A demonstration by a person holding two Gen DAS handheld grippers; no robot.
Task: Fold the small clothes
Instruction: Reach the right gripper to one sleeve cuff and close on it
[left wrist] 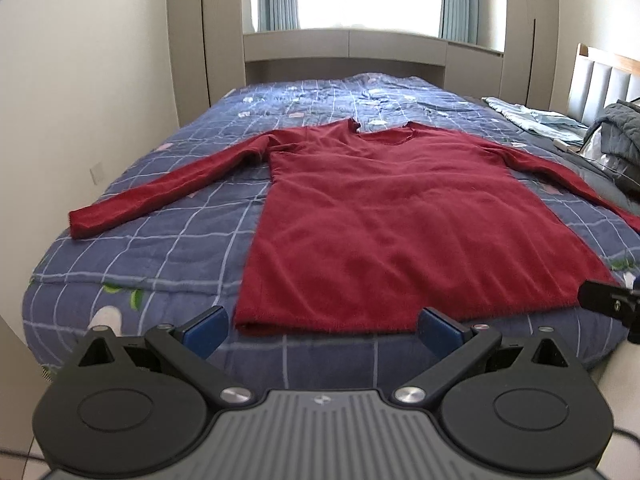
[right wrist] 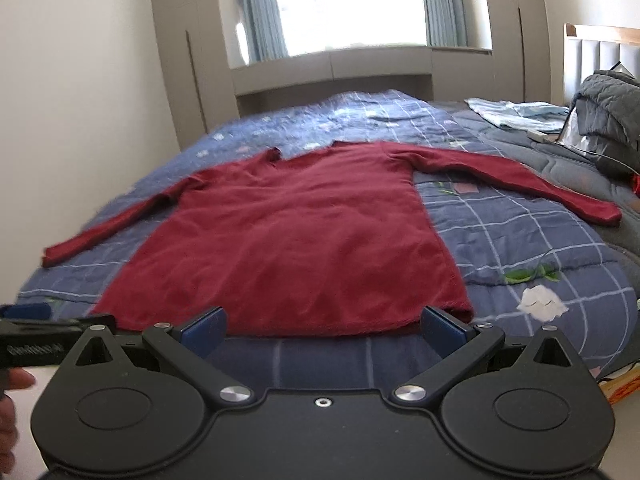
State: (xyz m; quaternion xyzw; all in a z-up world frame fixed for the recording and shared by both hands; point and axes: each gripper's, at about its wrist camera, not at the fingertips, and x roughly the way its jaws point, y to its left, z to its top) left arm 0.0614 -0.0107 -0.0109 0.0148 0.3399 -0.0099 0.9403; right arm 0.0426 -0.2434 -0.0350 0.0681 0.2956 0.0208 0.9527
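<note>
A dark red long-sleeved sweater (left wrist: 400,216) (right wrist: 296,236) lies flat on the bed, neck toward the window, both sleeves spread out sideways. Its hem runs along the near edge of the bed. My left gripper (left wrist: 324,330) hovers open just short of the hem's left half, its blue pads empty. My right gripper (right wrist: 324,330) hangs open in front of the hem's right half, also empty. Each gripper shows at the other view's edge: the right gripper (left wrist: 608,300) and the left gripper (right wrist: 36,336), with a hand behind it.
The bed carries a blue checked quilt (left wrist: 168,240) (right wrist: 540,240). A grey padded jacket (right wrist: 612,108) and light blue folded cloth (right wrist: 516,116) lie near the headboard (left wrist: 608,72) on the right. A white wall stands left; cabinets and a window rise beyond the bed.
</note>
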